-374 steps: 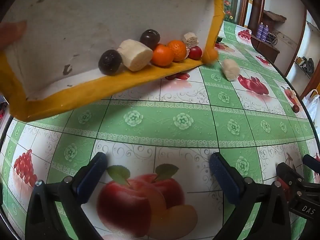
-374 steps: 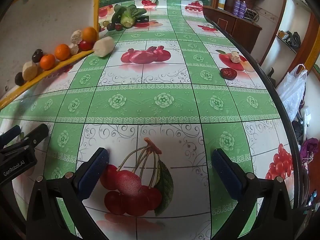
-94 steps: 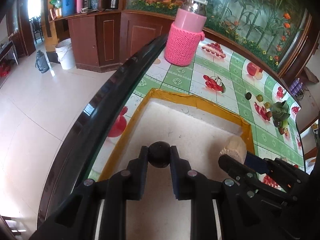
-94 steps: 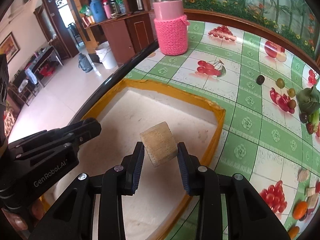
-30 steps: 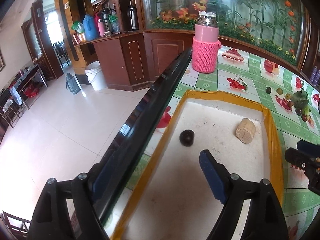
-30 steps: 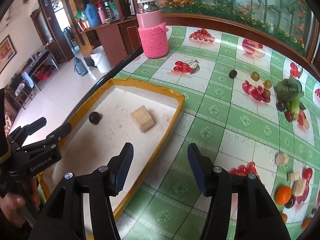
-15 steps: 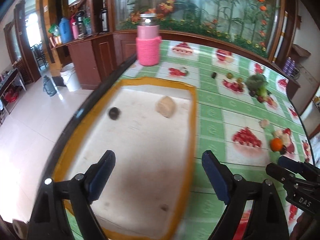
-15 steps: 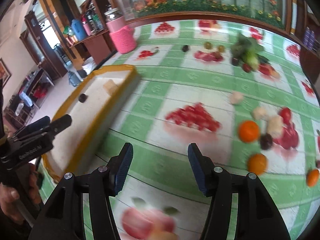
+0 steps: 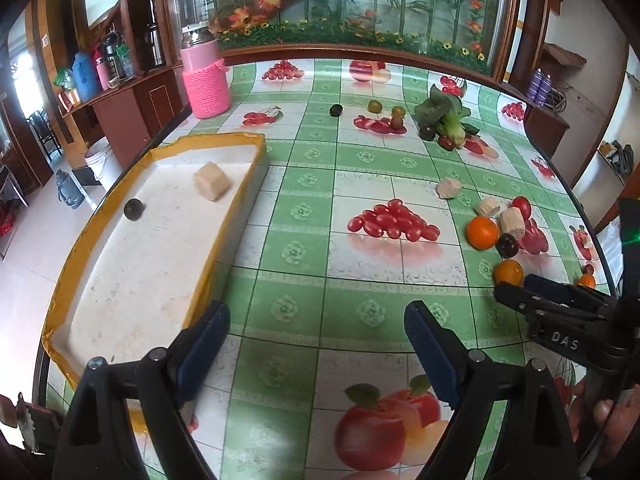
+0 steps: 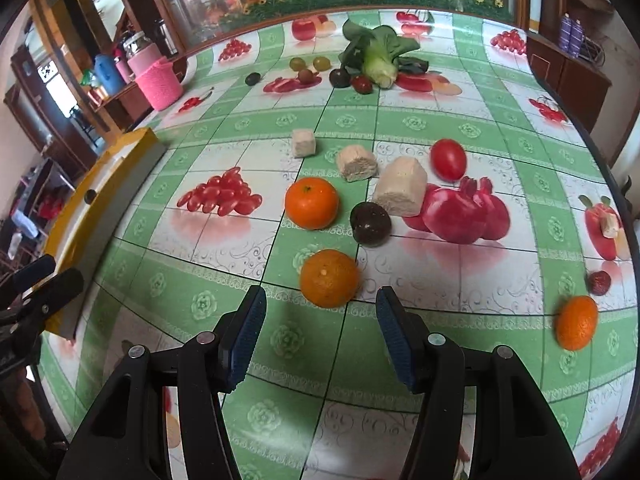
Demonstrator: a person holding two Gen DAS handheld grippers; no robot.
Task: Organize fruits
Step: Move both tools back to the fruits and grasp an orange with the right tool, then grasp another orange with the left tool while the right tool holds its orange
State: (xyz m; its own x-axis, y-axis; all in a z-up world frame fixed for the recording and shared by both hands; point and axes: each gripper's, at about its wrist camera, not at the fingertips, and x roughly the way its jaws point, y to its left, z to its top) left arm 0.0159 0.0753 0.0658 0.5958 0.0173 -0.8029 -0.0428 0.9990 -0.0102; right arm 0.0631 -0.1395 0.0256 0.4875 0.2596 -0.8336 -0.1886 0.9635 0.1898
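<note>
A yellow-rimmed tray [image 9: 240,196] lies at the table's left edge, holding a dark plum [image 9: 133,209] and a beige cut chunk [image 9: 211,180]. My left gripper [image 9: 316,340] hangs open and empty over the tablecloth beside the tray. My right gripper [image 10: 320,328] is open and empty, just short of an orange [image 10: 329,278]. Beyond it lie another orange [image 10: 311,203], a dark plum [image 10: 370,224], a big beige chunk [image 10: 402,192], a red tomato [image 10: 448,159] and two smaller chunks [image 10: 356,163]. A third orange [image 10: 576,322] sits far right.
A leafy green vegetable [image 10: 376,56] with several small dark and green fruits lies at the far side. A pink knitted-cover jar [image 9: 206,76] stands near the tray's far end. The table's dark edge [image 10: 600,152] curves along the right. A hand [image 9: 604,420] holds the right gripper.
Both grippers have swung away from the tray to the right, across the table. The right one now faces the loose fruit pile at close range; the plum and chunk stay in the tray.
</note>
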